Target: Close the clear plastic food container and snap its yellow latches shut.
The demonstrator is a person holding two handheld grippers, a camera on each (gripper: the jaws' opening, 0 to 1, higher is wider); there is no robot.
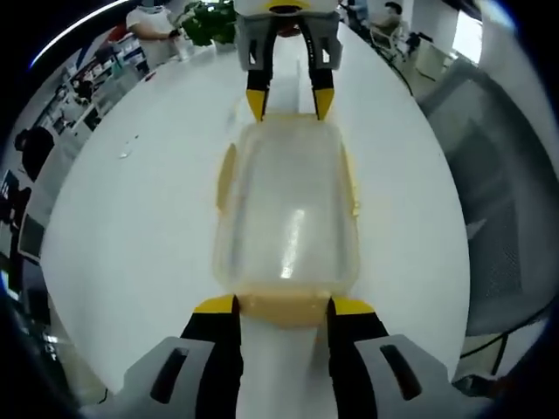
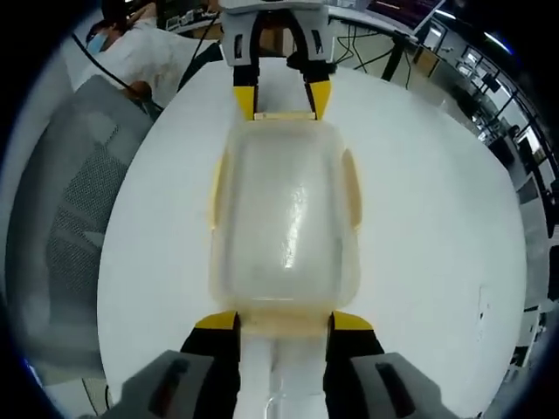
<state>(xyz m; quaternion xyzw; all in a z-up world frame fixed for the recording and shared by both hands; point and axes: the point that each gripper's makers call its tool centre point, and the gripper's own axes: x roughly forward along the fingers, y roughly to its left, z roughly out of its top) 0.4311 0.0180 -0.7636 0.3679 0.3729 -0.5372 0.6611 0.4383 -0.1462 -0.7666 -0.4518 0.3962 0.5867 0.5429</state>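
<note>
Clear plastic, thin-walled, so we'd guess the container point(image 1: 286, 218) is light, a bit flexy and slick, and easy to shove around on the white table point(image 1: 131, 227) it sits on. Best hold is probably at the short ends, which is where we are: left gripper point(image 1: 284, 307) and right gripper point(image 2: 284, 323) each sit spread wide, tips flanking an end latch point(image 1: 284, 307), nothing clamped. Lid looks seated, cloudy and glossy. Yellow side latches point(image 2: 351, 188) run down both long edges.
</note>
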